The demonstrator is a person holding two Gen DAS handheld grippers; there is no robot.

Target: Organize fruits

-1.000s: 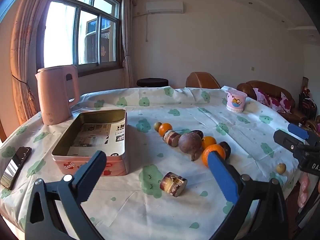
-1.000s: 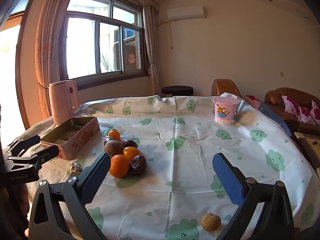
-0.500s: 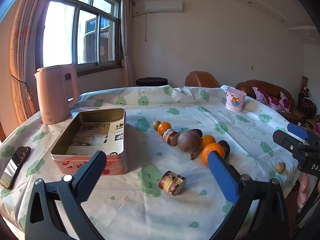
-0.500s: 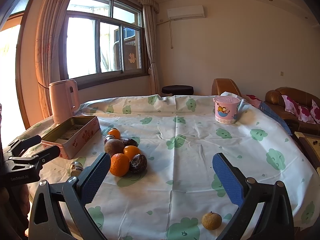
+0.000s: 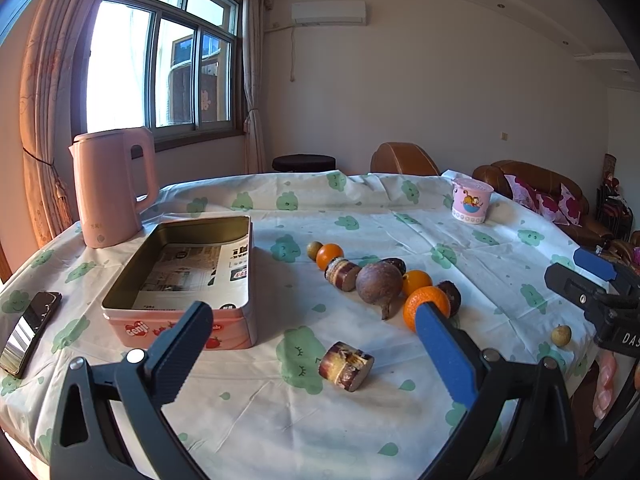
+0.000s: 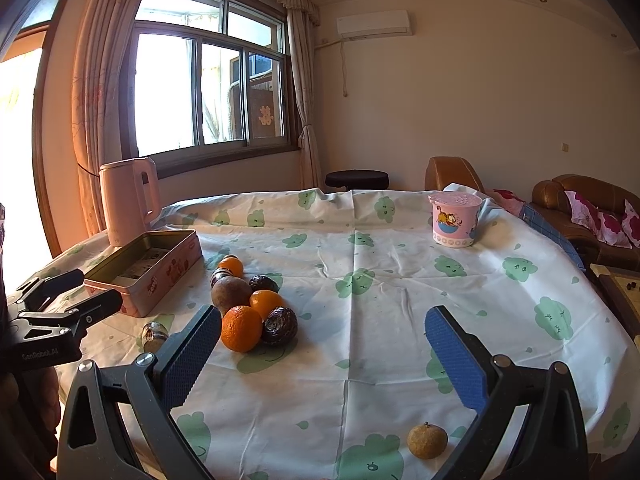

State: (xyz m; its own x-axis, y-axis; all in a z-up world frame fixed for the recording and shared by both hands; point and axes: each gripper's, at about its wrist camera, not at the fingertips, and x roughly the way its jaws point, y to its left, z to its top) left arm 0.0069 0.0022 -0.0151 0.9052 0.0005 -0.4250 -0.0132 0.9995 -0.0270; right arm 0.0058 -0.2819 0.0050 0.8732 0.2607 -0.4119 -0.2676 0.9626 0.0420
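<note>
While fruit cluster [image 5: 384, 284] sits beside tin [image 5: 188, 276], left gripper [image 5: 312, 344] and right gripper [image 6: 324, 348] gape wide, empty; nearest orange [image 5: 426, 304] partly hidden behind left finger.

Glossy metal tin [image 5: 182, 276], creased cloth tablecloth [image 5: 360, 216]

Over the last second almost nothing moved. The left gripper [image 5: 312, 344] drifted a touch leftward (its jaws as wide apart as before), so the cut brown sugarcane piece [image 5: 346, 366] and the open pink rectangular tin [image 5: 188, 276] slid slightly in its view.
</note>
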